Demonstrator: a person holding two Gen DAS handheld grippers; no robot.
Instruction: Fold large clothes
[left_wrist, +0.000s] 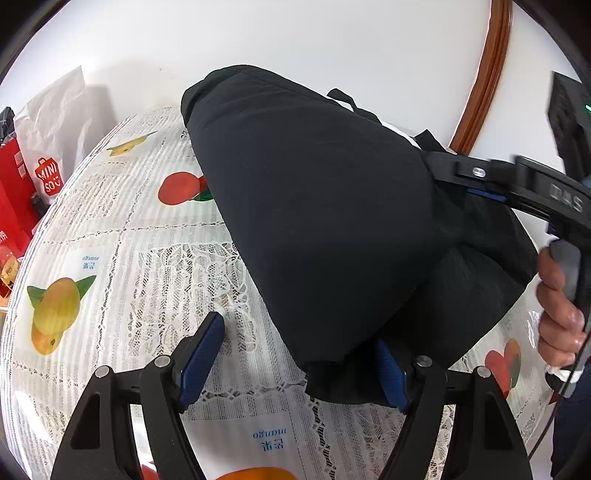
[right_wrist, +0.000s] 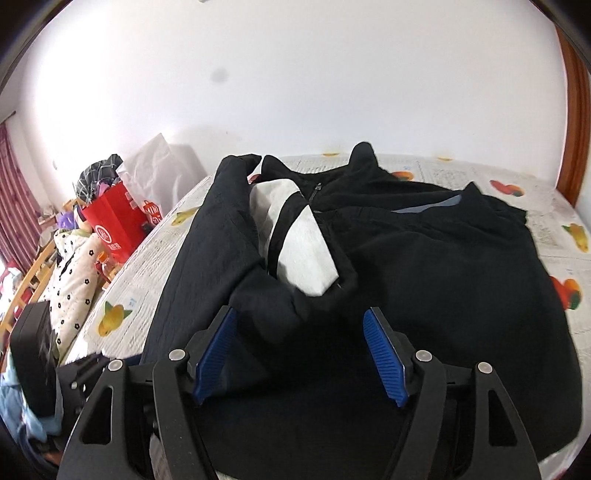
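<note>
A large black jacket (right_wrist: 424, 266) with a grey-and-white sleeve panel (right_wrist: 306, 254) lies partly folded on the table. In the left wrist view it shows as a black folded bundle (left_wrist: 325, 206). My left gripper (left_wrist: 299, 358) is open at the bundle's near corner, with the right pad against or under the cloth. My right gripper (right_wrist: 299, 354) is open and low over the jacket's near part, its blue pads (right_wrist: 216, 356) either side of a black sleeve fold. The right gripper also shows in the left wrist view (left_wrist: 524, 188), reaching over the jacket from the right.
The table (left_wrist: 122, 236) carries a lace cloth printed with fruit. A red bag (right_wrist: 118, 225) and a white bag (left_wrist: 51, 125) stand at its left edge, beside a spotted garment (right_wrist: 74, 288) on a chair. A white wall lies behind, a wooden door frame (left_wrist: 484, 74) at right.
</note>
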